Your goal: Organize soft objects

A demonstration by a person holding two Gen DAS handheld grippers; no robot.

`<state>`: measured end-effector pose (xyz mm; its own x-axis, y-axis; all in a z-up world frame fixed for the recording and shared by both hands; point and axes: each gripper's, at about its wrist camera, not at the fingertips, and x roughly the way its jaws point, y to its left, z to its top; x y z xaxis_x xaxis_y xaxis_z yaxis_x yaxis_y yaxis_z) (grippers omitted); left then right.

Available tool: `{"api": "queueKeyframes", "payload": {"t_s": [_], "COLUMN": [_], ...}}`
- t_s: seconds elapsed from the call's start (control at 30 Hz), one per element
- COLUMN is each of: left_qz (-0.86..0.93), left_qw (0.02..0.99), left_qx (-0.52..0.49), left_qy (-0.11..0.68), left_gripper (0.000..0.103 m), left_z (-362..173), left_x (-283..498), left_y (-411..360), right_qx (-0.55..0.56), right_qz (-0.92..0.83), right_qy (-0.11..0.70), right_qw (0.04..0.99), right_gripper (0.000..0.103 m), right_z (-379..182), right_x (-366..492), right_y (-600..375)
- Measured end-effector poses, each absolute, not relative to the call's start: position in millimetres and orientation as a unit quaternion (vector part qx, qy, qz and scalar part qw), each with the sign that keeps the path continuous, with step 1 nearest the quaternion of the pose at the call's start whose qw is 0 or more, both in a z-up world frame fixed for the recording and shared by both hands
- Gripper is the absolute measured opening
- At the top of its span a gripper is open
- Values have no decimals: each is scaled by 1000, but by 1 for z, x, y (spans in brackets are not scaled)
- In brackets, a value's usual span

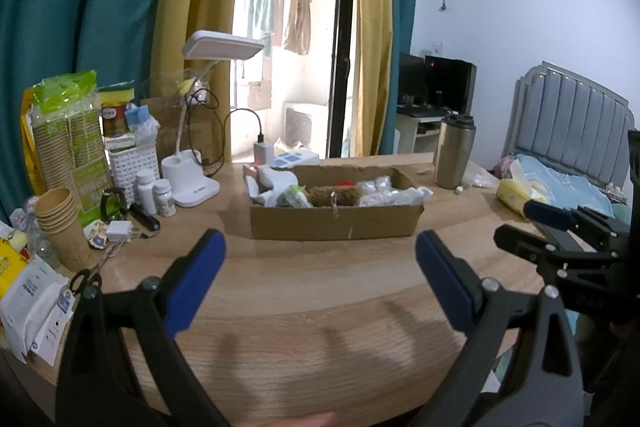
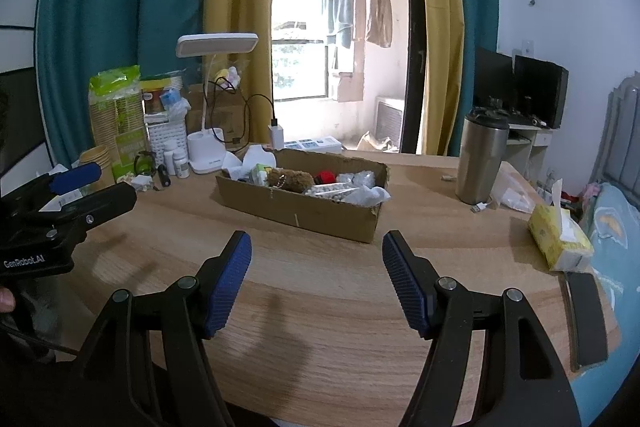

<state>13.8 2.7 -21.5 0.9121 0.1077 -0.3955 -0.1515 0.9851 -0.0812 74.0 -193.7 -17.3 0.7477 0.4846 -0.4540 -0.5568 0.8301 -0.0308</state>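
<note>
A shallow cardboard box (image 1: pixel 336 221) (image 2: pixel 296 209) stands on the wooden table (image 1: pixel 320 287). It holds soft items: a brown plush toy (image 1: pixel 334 195) (image 2: pixel 290 179), a red ball (image 2: pixel 325 177), clear bags of white beads (image 1: pixel 394 195) (image 2: pixel 340 189) and white packets at its left end (image 1: pixel 272 183). My left gripper (image 1: pixel 320 247) is open and empty, in front of the box. My right gripper (image 2: pixel 316 247) is open and empty, also short of the box. Each gripper shows at the edge of the other's view.
A white desk lamp (image 1: pixel 192 183), pill bottles (image 1: pixel 154 191), paper cups (image 1: pixel 60 223), scissors (image 1: pixel 86 279) and clutter fill the table's left side. A steel tumbler (image 2: pixel 482 157) and a yellow tissue pack (image 2: pixel 560 235) sit on the right. A bed lies beyond.
</note>
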Motion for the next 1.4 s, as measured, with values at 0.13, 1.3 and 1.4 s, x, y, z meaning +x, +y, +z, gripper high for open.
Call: {"api": "queueKeyframes", "payload": {"t_s": [0.13, 1.3, 1.4], "left_qz": [66, 65, 65], "left_qw": [976, 975, 975], "left_qx": [-55, -58, -58], "left_qy": [200, 203, 203], "left_gripper": [97, 97, 97], "left_z": [-22, -27, -27], "left_x": [14, 13, 13], "left_y": [0, -2, -3], "right_qx": [-80, -79, -76], "right_qz": [277, 283, 282], "right_qy": [217, 222, 222], "right_qw": [932, 929, 930], "right_gripper": [71, 71, 71], "right_z": [-18, -21, -21], "right_x": [73, 71, 72], "right_y": [-196, -193, -195]}}
